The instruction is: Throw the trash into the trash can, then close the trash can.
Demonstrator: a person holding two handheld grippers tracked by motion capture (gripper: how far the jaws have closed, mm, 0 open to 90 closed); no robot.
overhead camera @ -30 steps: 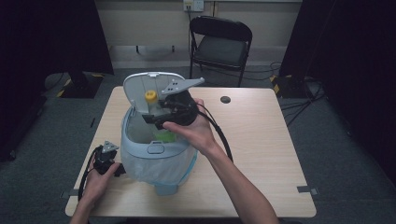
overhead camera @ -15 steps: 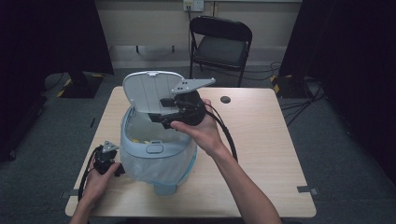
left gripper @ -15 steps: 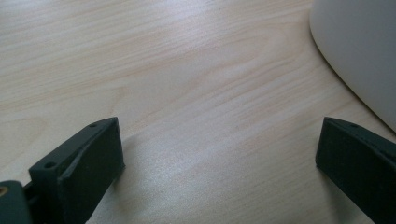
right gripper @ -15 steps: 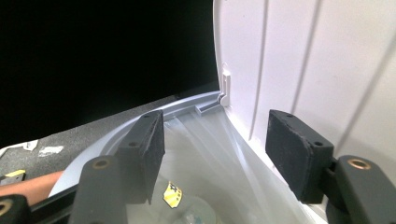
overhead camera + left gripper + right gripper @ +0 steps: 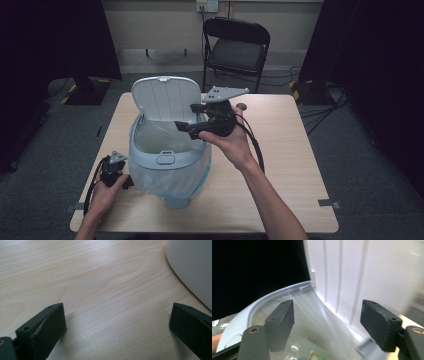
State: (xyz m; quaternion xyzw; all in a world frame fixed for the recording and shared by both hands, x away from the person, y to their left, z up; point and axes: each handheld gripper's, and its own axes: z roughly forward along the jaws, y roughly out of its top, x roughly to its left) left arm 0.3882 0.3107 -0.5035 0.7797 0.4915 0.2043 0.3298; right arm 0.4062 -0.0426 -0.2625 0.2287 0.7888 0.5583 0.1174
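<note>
Right tool (image 5: 192, 117) is the one doing anything here. It's held up over the mouth of the bin (image 5: 167, 160), jaws spread wide with nothing between them. In the right gripper view you can look straight between the two black pads at the inside of the raised lid (image 5: 362, 277) and, lower down, the clear liner (image 5: 312, 315) and some trash at the bottom, looks like a bottle and a bit of green packaging, too blurry to say more.

So the relation that matters: the bin opening sits directly below and just ahead of the right tool, and the lid stands upright at the far side of the rim, hinged at the back, with its ribbed inner face turned toward the tool. The lid is closer to the right tool than anything else. If the next thing is shutting it, my guess is the tool has to get behind or over the lid's top edge and bring it forward and down toward the person.

Left tool (image 5: 114, 170) is way lower, resting on the table (image 5: 280, 165) just beside the bin's left side, also spread open and holding nothing. In its own view you just see wood grain and the pale curve of the bin wall (image 5: 192, 267) off to one side, near but not touching the jaws.

Further out there's a small dark round thing (image 5: 242, 106) on the table behind the right hand (image 5: 230, 142), and a folding chair (image 5: 235, 50) past the table.
</note>
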